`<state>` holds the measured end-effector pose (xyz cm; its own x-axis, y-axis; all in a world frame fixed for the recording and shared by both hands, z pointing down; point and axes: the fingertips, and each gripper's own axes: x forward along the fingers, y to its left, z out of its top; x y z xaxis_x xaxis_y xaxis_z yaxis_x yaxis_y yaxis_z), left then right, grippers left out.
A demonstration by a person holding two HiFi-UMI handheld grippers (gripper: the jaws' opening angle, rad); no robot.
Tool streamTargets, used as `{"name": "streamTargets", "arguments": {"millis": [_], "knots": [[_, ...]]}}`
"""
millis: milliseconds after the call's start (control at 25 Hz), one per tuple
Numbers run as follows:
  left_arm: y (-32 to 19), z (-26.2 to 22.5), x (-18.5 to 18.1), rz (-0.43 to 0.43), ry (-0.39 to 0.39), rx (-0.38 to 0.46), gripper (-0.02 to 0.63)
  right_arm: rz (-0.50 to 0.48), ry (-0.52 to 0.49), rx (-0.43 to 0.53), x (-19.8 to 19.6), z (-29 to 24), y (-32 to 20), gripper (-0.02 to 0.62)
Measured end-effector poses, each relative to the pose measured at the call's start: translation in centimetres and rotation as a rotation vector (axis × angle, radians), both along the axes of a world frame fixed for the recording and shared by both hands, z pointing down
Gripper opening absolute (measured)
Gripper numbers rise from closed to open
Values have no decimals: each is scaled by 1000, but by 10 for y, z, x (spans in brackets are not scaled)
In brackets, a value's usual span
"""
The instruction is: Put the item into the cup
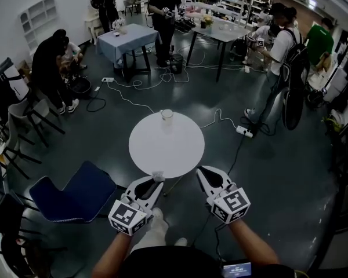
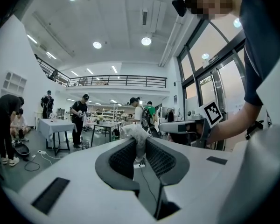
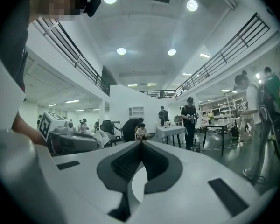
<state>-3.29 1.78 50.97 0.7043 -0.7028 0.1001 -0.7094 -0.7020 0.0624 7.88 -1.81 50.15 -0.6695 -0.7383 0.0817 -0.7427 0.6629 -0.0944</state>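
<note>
Head view looks steeply down on a round white table point(image 1: 162, 149) on a dark floor. A clear cup point(image 1: 167, 115) stands upright at the table's 12 o'clock edge. Both grippers are at the near side. The left gripper point(image 1: 158, 182) has its tips at about the 6 o'clock rim. The right gripper point(image 1: 202, 170) is just off the rim near 5 o'clock.

The left gripper is clamped on the item point(image 1: 158, 175), a small crumpled white wad (paper or cloth, I cannot tell which). The wad is well apart from the cup, with the whole tabletop between them. In the left gripper view the ribbed pads point(image 2: 123, 157) stand narrowly apart. The item point(image 2: 139, 135) is pinched between them and bulges out above the tips.

In the right gripper view the right gripper's point(image 3: 141, 142) jaws meet at the tips with nothing between them. The left gripper point(image 3: 70, 141) shows at 9 o'clock in that view, the white wad point(image 3: 101, 136) at its nose.

A blue chair point(image 1: 75, 193) stands at the table's 8 o'clock, and a white power strip point(image 1: 244, 131) lies on the floor at its 3 o'clock.
</note>
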Motion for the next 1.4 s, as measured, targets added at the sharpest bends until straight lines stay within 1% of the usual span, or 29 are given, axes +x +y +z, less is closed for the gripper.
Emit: {"name": "streamTargets", "arguments": {"millis": [280,480,680,880,1080,1200,1320,1400], "knots": [[-61,5,-8,5,14,-11,75,16,-1,-14,-4,7,-58,15],[-105,1,-14,23,81,-42,75,11,6,-13,-17,6,-98,15],[-138,-4,-13,46,78,-40,75,16,13,-22,-20,3,-130,17],[-177,-1,-37,54,84,-57,75,29,31,-34,-41,5,-167,17],[-202,-2,-54,72,36,-46,75,17,46,-40,-61,-3,-193,17],[-214,-1,-58,114,5,-2,75,19,65,-37,-71,-4,-209,17],[-226,-3,-63,174,20,18,75,15,77,-32,-86,-2,-227,15],[-241,3,-77,185,18,20,75,16,84,-33,-101,3,-241,17]]}}
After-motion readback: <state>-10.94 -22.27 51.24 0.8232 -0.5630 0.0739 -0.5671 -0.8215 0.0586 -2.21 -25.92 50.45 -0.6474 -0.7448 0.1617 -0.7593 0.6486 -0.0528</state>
